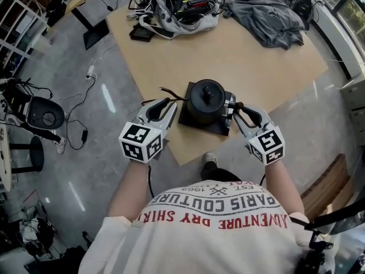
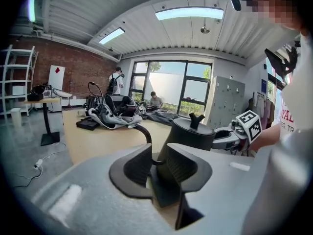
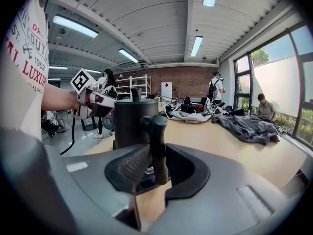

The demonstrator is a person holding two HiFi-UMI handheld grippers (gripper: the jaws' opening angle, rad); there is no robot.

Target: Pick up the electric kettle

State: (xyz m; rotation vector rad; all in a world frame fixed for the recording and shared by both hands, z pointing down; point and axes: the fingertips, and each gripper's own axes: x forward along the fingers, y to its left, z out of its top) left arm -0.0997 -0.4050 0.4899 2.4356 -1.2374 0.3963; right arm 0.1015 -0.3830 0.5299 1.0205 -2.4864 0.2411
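Flanking a black electric kettle (image 1: 206, 99) that sits on its dark base (image 1: 191, 123) near the front edge of a wooden worktop (image 1: 256, 56), a person holds one tool at each side. The left tool (image 1: 166, 106) stands spread, with the kettle's thin curved spout (image 2: 145, 131) passing between its pads untouched. The right tool (image 1: 238, 108) pinches the upright handle (image 3: 155, 141) on the kettle's other side, its ribbed pad pressed to it. Grey clothing (image 1: 274, 19) lies at the worktop's far end.

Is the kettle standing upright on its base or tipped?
Upright. The black cylindrical electric kettle stands straight on its flat black square base, sides vertical in both gripper views, with the lid knob pointing up.
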